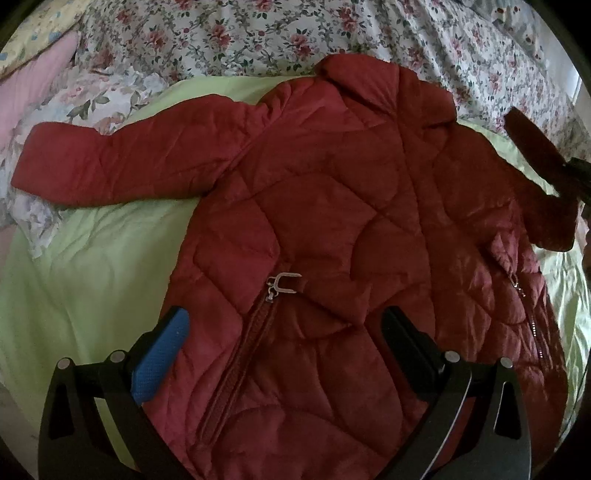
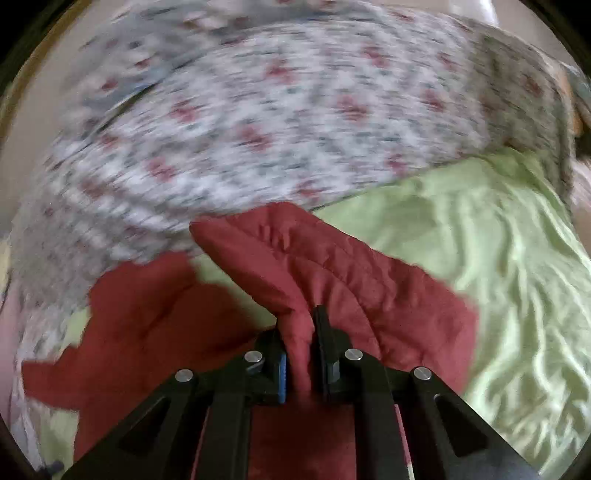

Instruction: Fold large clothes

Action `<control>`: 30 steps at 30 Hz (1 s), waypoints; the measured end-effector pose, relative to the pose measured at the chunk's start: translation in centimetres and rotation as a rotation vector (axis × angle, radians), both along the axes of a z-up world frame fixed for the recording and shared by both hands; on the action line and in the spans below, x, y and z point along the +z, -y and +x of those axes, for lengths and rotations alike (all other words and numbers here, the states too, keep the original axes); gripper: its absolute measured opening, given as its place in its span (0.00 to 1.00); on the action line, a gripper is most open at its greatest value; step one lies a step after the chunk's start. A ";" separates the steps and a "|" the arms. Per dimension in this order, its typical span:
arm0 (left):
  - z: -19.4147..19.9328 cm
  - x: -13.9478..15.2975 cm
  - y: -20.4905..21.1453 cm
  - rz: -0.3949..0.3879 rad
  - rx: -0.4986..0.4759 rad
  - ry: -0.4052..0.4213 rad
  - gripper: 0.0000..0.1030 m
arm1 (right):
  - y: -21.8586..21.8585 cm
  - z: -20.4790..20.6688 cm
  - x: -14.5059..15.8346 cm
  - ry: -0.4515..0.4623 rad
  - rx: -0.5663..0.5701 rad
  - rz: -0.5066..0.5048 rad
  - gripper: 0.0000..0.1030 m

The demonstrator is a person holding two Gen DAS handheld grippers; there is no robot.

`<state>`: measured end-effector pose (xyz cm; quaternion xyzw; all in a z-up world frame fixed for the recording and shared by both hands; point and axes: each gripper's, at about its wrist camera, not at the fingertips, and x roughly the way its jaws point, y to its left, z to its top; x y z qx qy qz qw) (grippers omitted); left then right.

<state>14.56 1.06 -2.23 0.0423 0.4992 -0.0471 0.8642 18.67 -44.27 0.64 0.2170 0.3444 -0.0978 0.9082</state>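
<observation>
Right claw, clenched on a pinched ridge of the red quilted jacket's right sleeve; the sleeve cloth rises between the two fingers and fans out ahead of them toward the far side of the bed. Left claw, released, its jaws standing wide apart just above the near hem of the jacket, with the pocket zipper pull between and slightly beyond the fingertips. The jacket lies front-up on a pale green sheet, collar toward the far floral quilt, hem toward the camera, so its long axis runs near to far. The left sleeve stretches flat to the left, well apart from either claw, whereas the right sleeve is lifted off the sheet at the right edge of the left wrist view. Judged from this layout, the body lies leftward of the held sleeve, so the coming fold would carry that sleeve left across the chest; the right claw is the nearer one. Blur in the right wrist view hides fine detail of the bedding.
</observation>
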 end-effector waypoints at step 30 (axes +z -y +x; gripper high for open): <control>10.5 -0.4 -4.4 -0.520 -0.030 -0.123 1.00 | -28.2 2.1 -5.8 0.029 0.751 -0.069 0.17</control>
